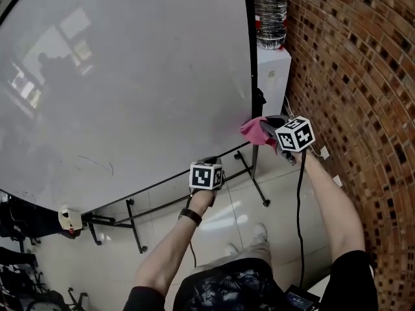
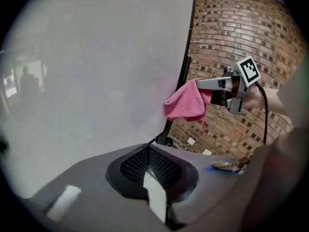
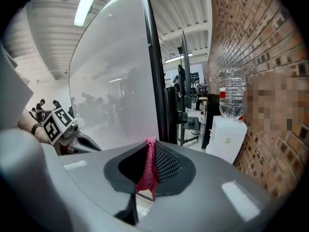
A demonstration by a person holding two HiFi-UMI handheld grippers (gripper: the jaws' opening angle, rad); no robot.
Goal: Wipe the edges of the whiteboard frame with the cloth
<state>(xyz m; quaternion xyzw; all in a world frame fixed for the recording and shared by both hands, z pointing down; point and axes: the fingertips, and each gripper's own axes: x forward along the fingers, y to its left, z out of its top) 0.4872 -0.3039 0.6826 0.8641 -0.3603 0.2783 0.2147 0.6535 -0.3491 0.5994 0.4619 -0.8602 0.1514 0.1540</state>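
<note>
While at whiteboard frame (image 1: 251, 57), cloth (image 1: 251, 130) (right gripper's (image 1: 268, 130))

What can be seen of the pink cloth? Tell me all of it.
The pink cloth is a soft, woven-looking rag, bunched and crumpled. The right gripper is shut on one end, and a thin fold shows pinched between its jaws in the right gripper view. The rest hangs loose out front, at the whiteboard's black frame edge on the right, near the lower corner.
</note>
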